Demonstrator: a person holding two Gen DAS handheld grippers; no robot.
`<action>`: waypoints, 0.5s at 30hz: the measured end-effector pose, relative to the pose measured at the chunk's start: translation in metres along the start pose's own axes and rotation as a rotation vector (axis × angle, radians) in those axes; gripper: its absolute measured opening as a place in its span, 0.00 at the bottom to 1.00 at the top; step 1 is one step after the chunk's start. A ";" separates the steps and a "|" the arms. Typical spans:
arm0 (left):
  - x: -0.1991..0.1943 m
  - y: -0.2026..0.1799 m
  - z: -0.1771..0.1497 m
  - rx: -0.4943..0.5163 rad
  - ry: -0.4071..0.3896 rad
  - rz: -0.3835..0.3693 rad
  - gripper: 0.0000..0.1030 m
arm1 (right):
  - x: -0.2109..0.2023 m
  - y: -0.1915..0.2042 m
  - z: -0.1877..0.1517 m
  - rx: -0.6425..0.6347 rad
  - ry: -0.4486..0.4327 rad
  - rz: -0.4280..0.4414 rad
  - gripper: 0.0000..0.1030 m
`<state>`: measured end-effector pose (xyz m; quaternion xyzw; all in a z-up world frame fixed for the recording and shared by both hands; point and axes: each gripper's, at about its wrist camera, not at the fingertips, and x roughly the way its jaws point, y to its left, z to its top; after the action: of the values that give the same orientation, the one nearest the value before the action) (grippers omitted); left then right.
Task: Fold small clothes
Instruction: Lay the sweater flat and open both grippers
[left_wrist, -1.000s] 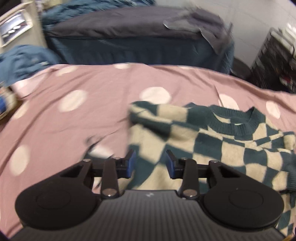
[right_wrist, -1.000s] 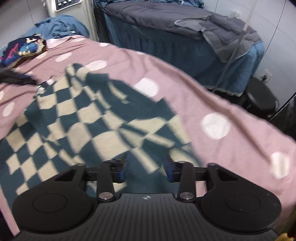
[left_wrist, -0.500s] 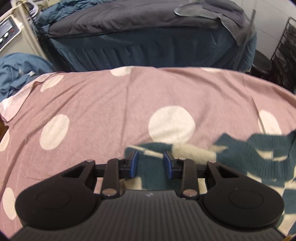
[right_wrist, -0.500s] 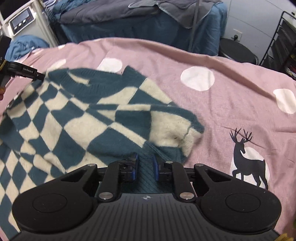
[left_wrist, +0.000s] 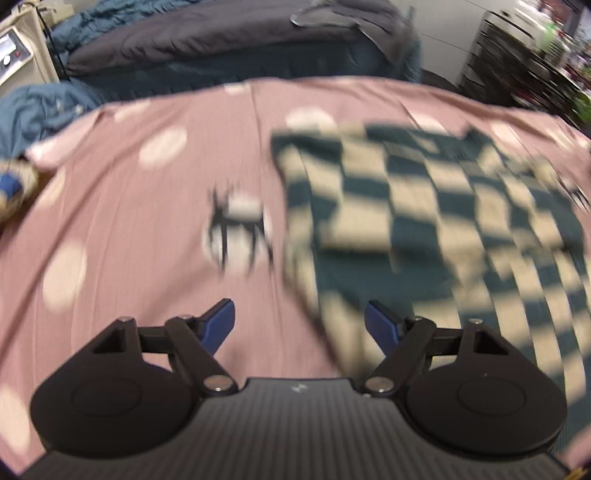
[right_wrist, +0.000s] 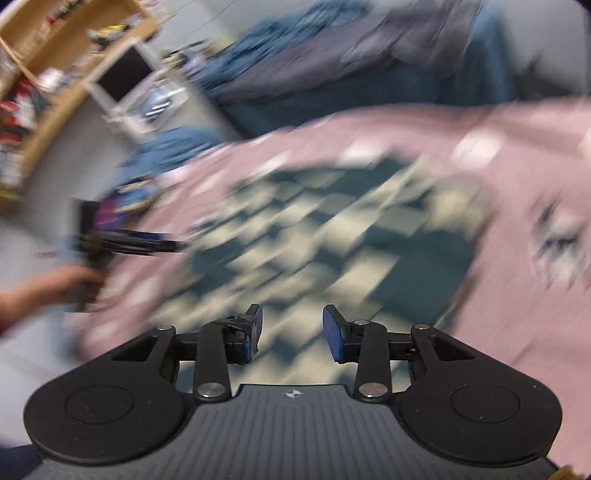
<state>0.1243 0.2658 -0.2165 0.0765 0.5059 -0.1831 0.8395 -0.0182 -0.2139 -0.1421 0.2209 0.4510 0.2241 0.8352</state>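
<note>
Knit sweater (left_wrist: 436, 229): I dropped it; lies folded on the pink bedspread (left_wrist: 129, 229).
Left gripper (left_wrist: 300, 325): spread wide, empty.
Right gripper (right_wrist: 292, 332): also released (blurred view).
Fold: probably one more needed.

Left gripper (left_wrist: 299, 321) spread wide over bare pink sheet (left_wrist: 129, 229); open passage ahead, left. Checkered sweater (left_wrist: 424, 229) covers sheet on right, its edge just beside right finger. Dark bed (left_wrist: 221, 48) bounds far side. Right gripper (right_wrist: 291, 330) parted above sweater (right_wrist: 332, 229); bare sheet (right_wrist: 517, 295) right. Person's hand (right_wrist: 44, 288) occupies left.
</note>
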 end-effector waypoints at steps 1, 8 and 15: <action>-0.007 0.002 -0.018 -0.003 0.022 -0.011 0.69 | -0.008 0.004 -0.008 0.016 0.055 0.080 0.62; -0.014 0.004 -0.090 -0.021 0.092 -0.054 0.41 | -0.050 0.028 -0.072 -0.045 0.308 0.013 0.69; 0.000 -0.035 -0.084 0.073 0.115 -0.128 0.44 | -0.012 -0.001 -0.128 0.093 0.263 -0.270 0.68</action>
<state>0.0421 0.2603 -0.2546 0.0850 0.5501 -0.2501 0.7923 -0.1333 -0.2005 -0.1980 0.1655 0.5917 0.1159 0.7804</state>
